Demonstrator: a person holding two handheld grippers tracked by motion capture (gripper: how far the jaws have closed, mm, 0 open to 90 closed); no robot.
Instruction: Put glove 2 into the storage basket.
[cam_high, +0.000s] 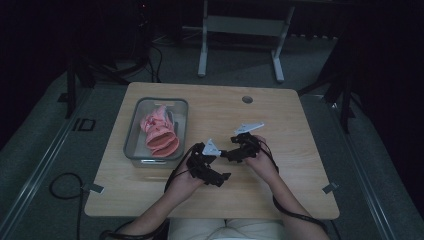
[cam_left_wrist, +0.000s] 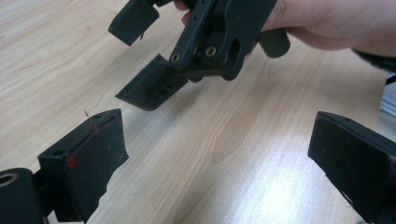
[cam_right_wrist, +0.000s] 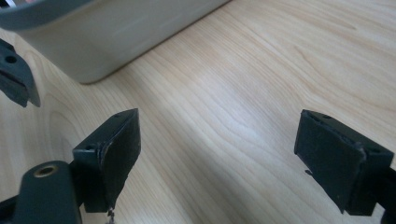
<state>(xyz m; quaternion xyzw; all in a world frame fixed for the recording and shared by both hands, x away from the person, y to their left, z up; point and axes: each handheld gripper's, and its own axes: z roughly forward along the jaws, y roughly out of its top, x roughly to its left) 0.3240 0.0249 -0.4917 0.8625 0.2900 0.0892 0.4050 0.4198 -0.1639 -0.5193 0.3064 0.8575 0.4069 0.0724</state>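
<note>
My left gripper and right gripper hover close together over the front middle of the wooden table. Both are open and hold nothing. In the left gripper view my left gripper faces the right gripper, held by a hand just above the wood. In the right gripper view my right gripper points over bare wood toward a grey bin. A finger of the left gripper pokes in at that view's left edge.
The grey bin sits on the left part of the table with pink fabric piled inside. A round cable hole lies near the far edge. Cables trail off the front edge, and a desk frame stands beyond the table.
</note>
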